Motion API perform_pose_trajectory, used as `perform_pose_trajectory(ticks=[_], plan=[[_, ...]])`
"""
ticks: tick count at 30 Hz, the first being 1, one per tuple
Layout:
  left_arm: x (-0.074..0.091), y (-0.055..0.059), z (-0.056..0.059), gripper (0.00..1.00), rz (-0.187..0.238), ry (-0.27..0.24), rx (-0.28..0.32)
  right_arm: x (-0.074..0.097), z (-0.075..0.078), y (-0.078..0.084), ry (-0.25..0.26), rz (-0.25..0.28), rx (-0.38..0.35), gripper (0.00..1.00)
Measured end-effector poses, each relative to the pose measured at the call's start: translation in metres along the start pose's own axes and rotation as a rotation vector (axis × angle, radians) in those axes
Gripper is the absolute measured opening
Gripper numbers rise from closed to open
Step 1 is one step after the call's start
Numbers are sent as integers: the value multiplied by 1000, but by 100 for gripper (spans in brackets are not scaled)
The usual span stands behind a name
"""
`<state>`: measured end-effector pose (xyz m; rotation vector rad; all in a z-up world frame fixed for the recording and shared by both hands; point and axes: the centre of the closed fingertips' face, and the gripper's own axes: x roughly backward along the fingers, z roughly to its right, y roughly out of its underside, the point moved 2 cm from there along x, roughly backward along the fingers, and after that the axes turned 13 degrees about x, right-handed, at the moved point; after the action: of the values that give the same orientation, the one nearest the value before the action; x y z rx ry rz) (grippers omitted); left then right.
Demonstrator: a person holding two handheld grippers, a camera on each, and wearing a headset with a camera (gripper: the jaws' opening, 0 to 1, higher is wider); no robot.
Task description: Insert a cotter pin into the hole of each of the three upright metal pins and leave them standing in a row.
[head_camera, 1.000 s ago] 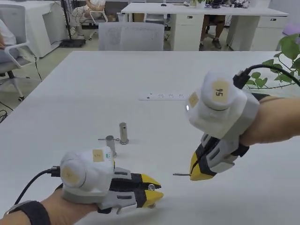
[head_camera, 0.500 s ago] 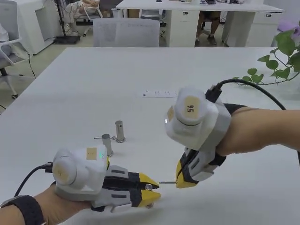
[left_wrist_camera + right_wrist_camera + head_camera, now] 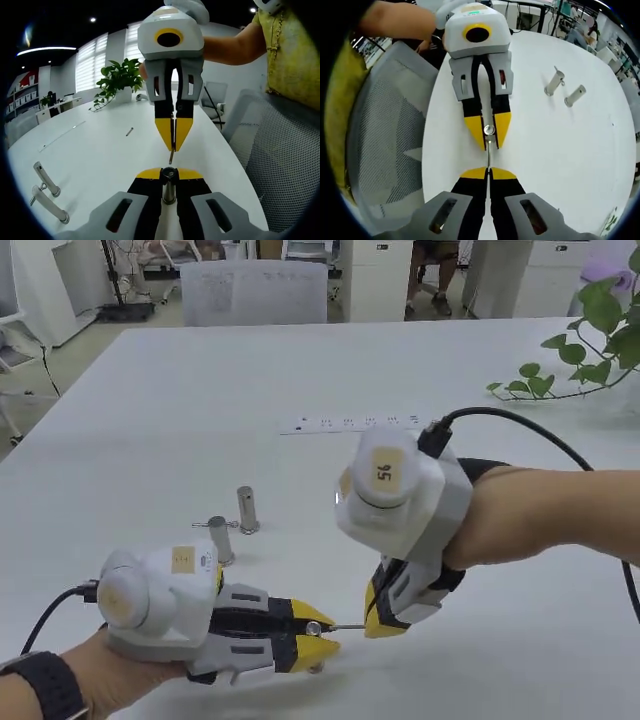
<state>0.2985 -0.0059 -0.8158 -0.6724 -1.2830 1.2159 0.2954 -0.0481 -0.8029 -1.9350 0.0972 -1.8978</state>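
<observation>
My left gripper is low at the table's near edge, shut on a short metal pin. From the right, my right gripper is shut on a thin cotter pin, whose tip touches that pin's head. In the left gripper view the pin stands between my jaws and the cotter pin hangs just above it. The right gripper view has the cotter pin reaching the pin. Two other metal pins stand upright behind; the nearer one carries a cotter pin.
A white power strip lies mid-table. A leafy plant sits at the right edge. A loose cotter pin lies on the white table. A grey chair stands at the far side.
My right gripper has moved left and down with the cotter pin, closing the gap until its tip meets the pin in my left gripper. The head camera has tilted down.
</observation>
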Motion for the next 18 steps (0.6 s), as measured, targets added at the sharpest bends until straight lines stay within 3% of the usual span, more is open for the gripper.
perform_pose_trajectory(ticks=[18], plan=[[1,2,1,7,-3,-3,-11,-8,0,-6,-19,-12,4,1]])
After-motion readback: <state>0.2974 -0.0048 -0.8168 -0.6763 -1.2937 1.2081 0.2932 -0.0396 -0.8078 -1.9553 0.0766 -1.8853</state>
